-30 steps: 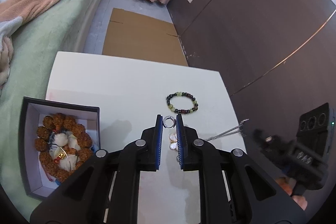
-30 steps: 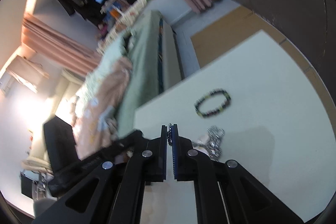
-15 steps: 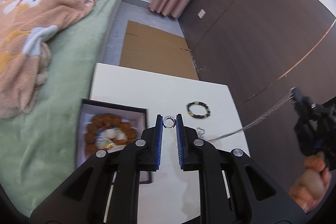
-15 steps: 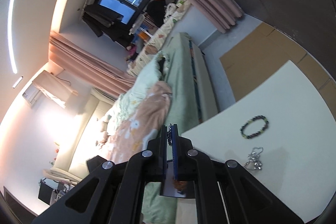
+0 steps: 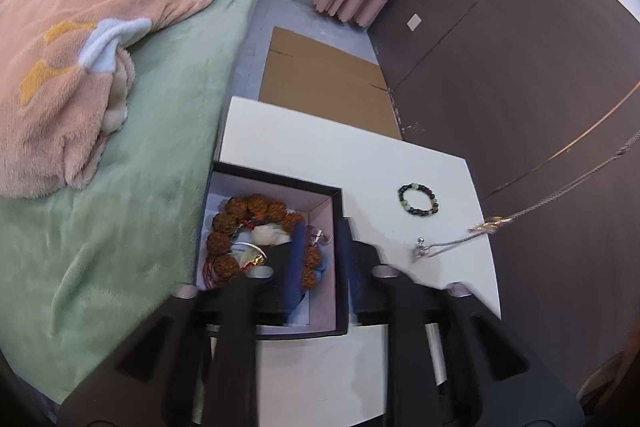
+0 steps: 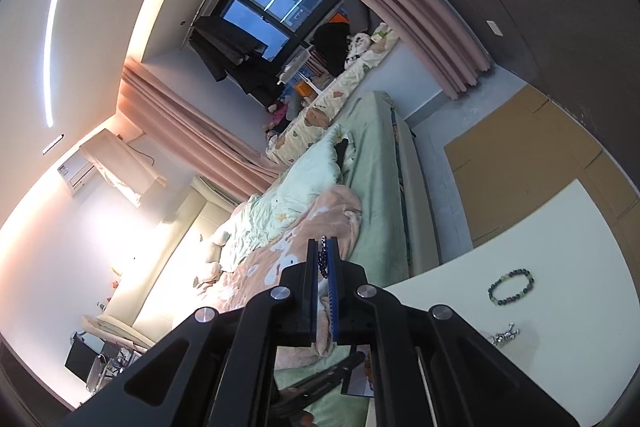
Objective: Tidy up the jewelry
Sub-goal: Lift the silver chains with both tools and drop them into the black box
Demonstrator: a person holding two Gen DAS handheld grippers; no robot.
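Note:
My left gripper [image 5: 320,231] hangs open above the black jewelry box [image 5: 276,333] at the table's left edge; no ring shows between its blurred fingers. The box holds a brown bead bracelet [image 5: 248,215] and other pieces. A green and dark bead bracelet [image 5: 418,199] lies on the white table [image 5: 320,155]; it also shows in the right wrist view [image 6: 511,286]. My right gripper [image 6: 323,259] is raised high and shut on a silver chain [image 6: 322,255]. In the left wrist view the chain [image 5: 560,191] hangs taut to the table, its pendant end [image 5: 424,249] still resting there.
A bed with a green sheet [image 5: 152,155] and a pink blanket [image 5: 72,47] borders the table's left side. Flat cardboard [image 5: 320,83] lies on the floor beyond the table. A dark wall [image 5: 520,67] stands to the right.
My left gripper moved left over the box and opened; the silver ring it held is gone from between its fingers. My right gripper rose higher, pulling the chain up.

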